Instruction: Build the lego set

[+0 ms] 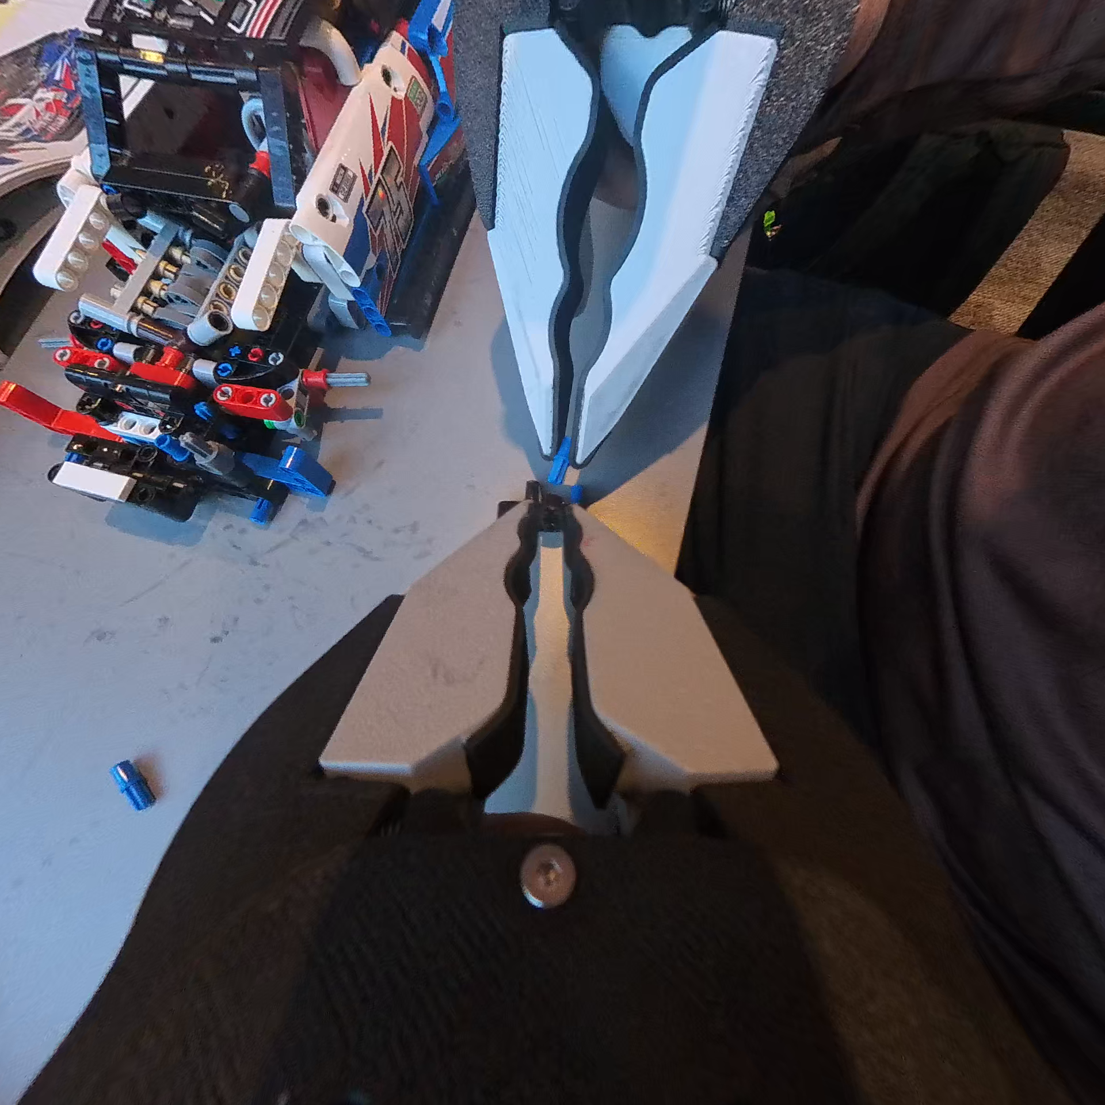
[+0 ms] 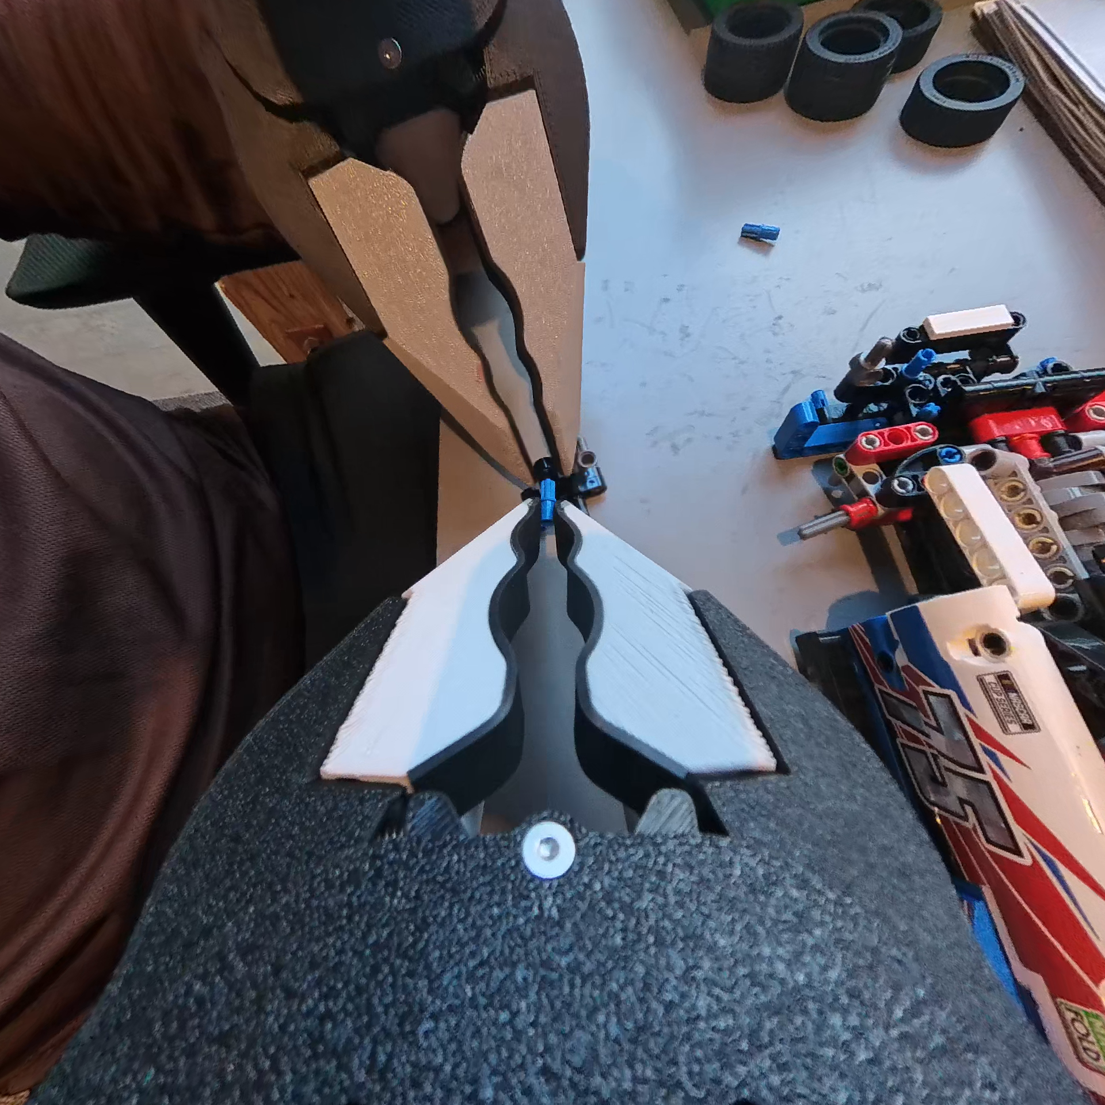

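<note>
My left gripper (image 1: pixel 547 508) has grey fingers and is shut on a small black connector piece (image 1: pixel 545 513). My right gripper (image 2: pixel 545 513) has white fingers and is shut on a short blue pin (image 2: pixel 545 499). The two grippers meet tip to tip at the table's edge, close to a person's body. The blue pin's free end touches the black connector (image 2: pixel 589 476); how deep it sits I cannot tell. In the left wrist view the right gripper (image 1: pixel 562 454) comes down from the top with the pin (image 1: pixel 560 465). The part-built red, white and blue car (image 1: pixel 209 269) stands to the left.
A loose blue pin (image 1: pixel 133 784) lies on the grey table, also in the right wrist view (image 2: pixel 759 232). Several black tyres (image 2: pixel 843 60) stand at the far side. The car (image 2: pixel 986 538) fills the right. A booklet (image 1: pixel 36 119) lies behind it. A dark-shirted torso (image 1: pixel 957 598) is close. My two grippers' fingertips are within a few centimetres of each other.
</note>
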Action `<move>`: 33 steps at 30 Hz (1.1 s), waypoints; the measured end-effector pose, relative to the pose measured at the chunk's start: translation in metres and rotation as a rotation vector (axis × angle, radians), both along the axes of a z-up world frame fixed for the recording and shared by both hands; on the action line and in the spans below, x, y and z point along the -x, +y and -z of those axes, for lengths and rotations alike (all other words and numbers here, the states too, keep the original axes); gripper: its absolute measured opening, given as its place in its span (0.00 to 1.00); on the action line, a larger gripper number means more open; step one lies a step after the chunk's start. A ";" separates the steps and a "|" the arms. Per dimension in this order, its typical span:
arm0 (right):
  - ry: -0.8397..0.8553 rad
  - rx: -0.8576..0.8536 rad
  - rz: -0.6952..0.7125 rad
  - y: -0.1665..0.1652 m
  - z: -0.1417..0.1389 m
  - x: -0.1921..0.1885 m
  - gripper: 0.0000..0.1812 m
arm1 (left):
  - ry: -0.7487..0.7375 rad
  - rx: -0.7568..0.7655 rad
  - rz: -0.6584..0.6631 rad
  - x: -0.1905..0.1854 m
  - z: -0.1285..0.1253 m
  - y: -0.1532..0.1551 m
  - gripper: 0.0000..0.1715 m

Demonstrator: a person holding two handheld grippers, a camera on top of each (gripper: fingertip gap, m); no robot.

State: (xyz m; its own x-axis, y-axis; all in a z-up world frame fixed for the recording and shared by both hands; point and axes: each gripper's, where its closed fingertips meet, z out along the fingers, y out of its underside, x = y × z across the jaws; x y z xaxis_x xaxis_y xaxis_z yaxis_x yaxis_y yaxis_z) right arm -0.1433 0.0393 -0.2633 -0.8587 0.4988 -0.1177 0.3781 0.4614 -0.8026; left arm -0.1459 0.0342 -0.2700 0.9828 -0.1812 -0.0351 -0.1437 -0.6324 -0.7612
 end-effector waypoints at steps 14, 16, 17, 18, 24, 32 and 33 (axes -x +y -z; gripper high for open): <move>0.016 -0.024 -0.039 -0.004 0.002 -0.005 0.02 | -0.033 0.001 0.063 -0.006 0.001 0.001 0.03; 0.014 -0.021 -0.043 -0.004 0.002 -0.005 0.02 | -0.025 0.000 0.073 -0.007 0.001 0.000 0.03; 0.014 -0.020 -0.045 -0.004 0.002 -0.005 0.02 | -0.023 0.000 0.077 -0.007 0.001 0.000 0.03; 0.014 -0.020 -0.049 -0.004 0.002 -0.006 0.02 | -0.025 0.000 0.082 -0.007 0.001 0.000 0.02; 0.026 -0.025 -0.083 -0.006 0.002 -0.005 0.02 | -0.036 0.004 0.096 -0.009 0.001 0.000 0.03; -0.003 -0.022 -0.094 -0.006 0.003 -0.004 0.02 | -0.047 0.016 0.072 -0.008 0.001 0.000 0.02; -0.006 -0.025 -0.095 -0.006 0.003 -0.003 0.02 | -0.045 0.017 0.074 -0.008 0.001 0.000 0.02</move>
